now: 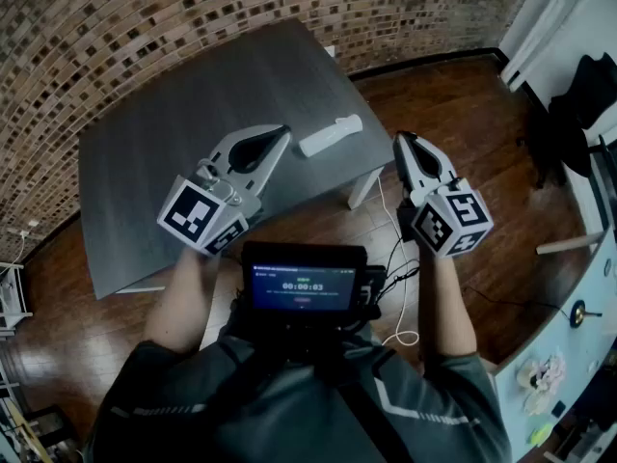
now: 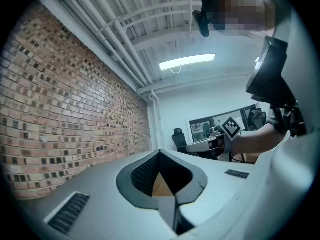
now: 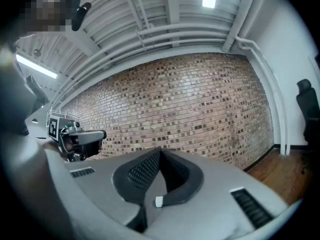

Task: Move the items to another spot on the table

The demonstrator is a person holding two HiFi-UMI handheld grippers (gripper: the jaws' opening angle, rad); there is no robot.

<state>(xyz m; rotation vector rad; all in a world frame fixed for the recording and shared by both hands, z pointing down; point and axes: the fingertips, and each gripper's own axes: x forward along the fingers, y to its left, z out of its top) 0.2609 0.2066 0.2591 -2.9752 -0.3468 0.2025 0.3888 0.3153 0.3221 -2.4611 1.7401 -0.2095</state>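
Note:
A white, bottle-like item [image 1: 330,135] lies on its side on the grey table [image 1: 174,162], close to the table's right edge. My left gripper [image 1: 280,133] hovers over the table just left of the item, its jaws shut with nothing between them; in the left gripper view the left gripper [image 2: 160,153] points level at the far room. My right gripper [image 1: 401,140] is held beyond the table's right edge, over the floor, shut and empty; in the right gripper view the right gripper [image 3: 160,151] faces the brick wall. Neither touches the item.
A brick wall [image 1: 193,17] runs behind the table. A white table leg [image 1: 363,187] and a white cable [image 1: 400,258] stand over the wooden floor [image 1: 463,123]. A screen [image 1: 304,278] hangs at the person's chest. A counter [image 1: 569,355] lies right.

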